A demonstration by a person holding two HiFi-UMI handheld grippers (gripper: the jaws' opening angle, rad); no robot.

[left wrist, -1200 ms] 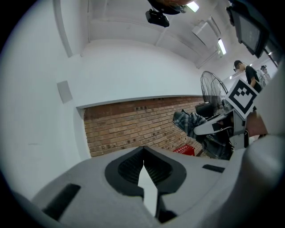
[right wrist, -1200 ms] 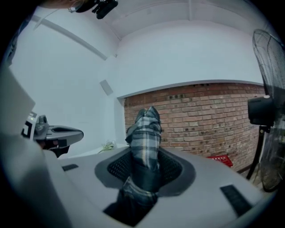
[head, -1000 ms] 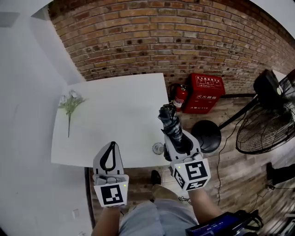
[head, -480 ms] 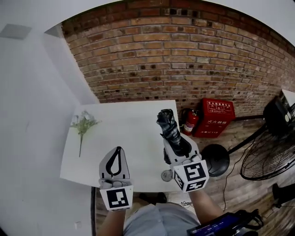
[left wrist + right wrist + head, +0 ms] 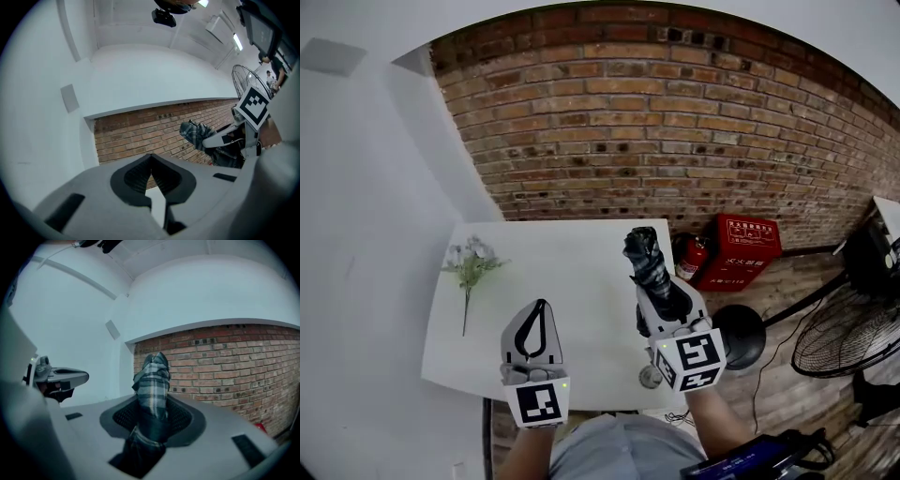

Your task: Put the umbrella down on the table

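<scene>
A folded plaid umbrella (image 5: 649,267) sticks forward out of my right gripper (image 5: 661,298), whose jaws are shut on it; the same umbrella (image 5: 153,385) fills the middle of the right gripper view. It hangs over the right part of the white table (image 5: 572,272). My left gripper (image 5: 536,328) is over the table's near edge, jaws shut and with nothing between them. In the left gripper view its jaws (image 5: 151,169) meet at the tips, and the umbrella (image 5: 196,133) shows to the right.
A sprig of artificial flowers (image 5: 470,264) lies at the table's left side. A brick wall (image 5: 675,141) stands behind. On the floor to the right are a red fire-extinguisher box (image 5: 747,249), an extinguisher (image 5: 693,255), a round black base (image 5: 739,330) and a standing fan (image 5: 848,333).
Both grippers have moved forward over the table with the umbrella, so more of the table top lies beneath them. The view has tilted up toward the brick wall.
</scene>
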